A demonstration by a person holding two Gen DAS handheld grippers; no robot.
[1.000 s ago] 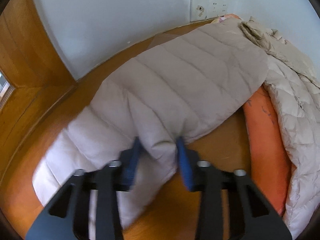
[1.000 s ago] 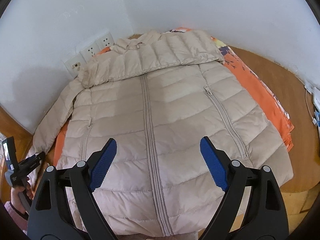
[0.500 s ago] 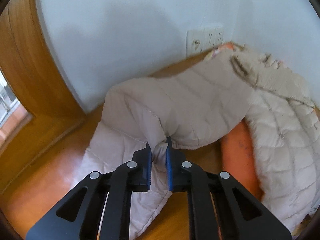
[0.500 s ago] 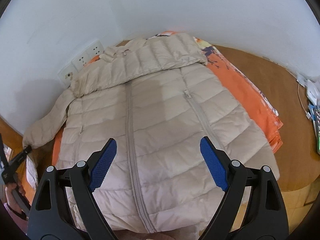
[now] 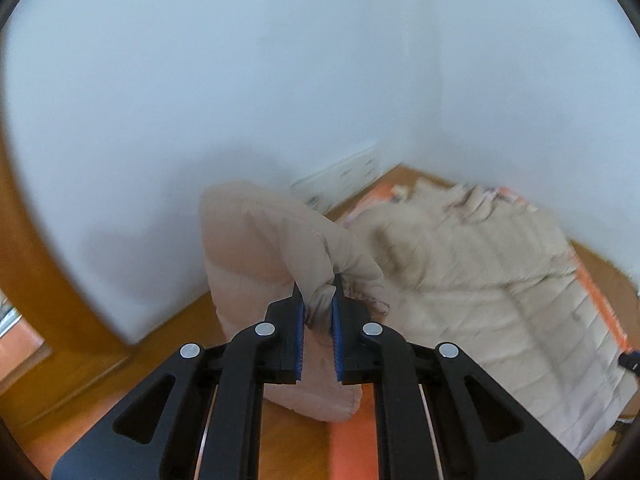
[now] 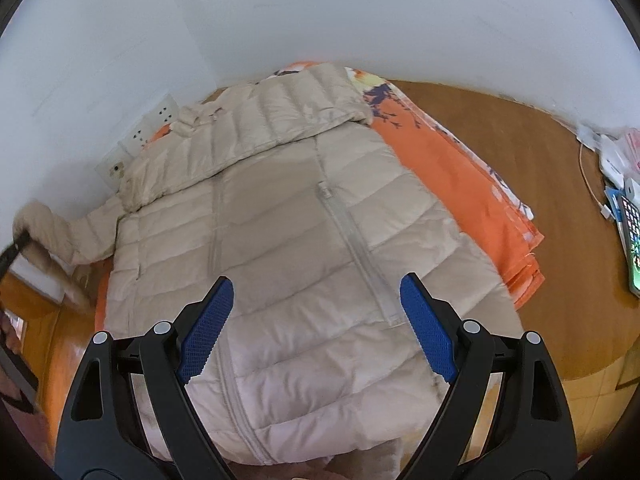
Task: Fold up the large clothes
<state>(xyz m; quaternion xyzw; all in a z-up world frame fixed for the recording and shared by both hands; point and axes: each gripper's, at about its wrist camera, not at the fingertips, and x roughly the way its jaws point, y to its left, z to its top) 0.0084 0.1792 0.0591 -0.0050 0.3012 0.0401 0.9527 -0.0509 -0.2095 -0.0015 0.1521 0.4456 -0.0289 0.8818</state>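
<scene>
A beige quilted down jacket (image 6: 288,232) lies front up on an orange cloth (image 6: 472,184) on a wooden surface. My left gripper (image 5: 319,300) is shut on the jacket's left sleeve (image 5: 280,248) and holds it lifted off the surface, beside the jacket body (image 5: 500,280). In the right wrist view the raised sleeve (image 6: 44,224) shows at the far left edge. My right gripper (image 6: 316,300) is open and empty, hovering above the jacket's lower front near the zip.
White walls meet in a corner behind the jacket, with wall sockets (image 6: 140,140) low on the left wall. A phone (image 6: 630,240), a cable and small items lie on the wooden surface (image 6: 520,152) at the far right. A wooden frame (image 5: 36,280) stands left.
My left gripper closed on the sleeve and lifted it up and toward the jacket body. The right gripper stayed open and drifted slightly right over the jacket.
</scene>
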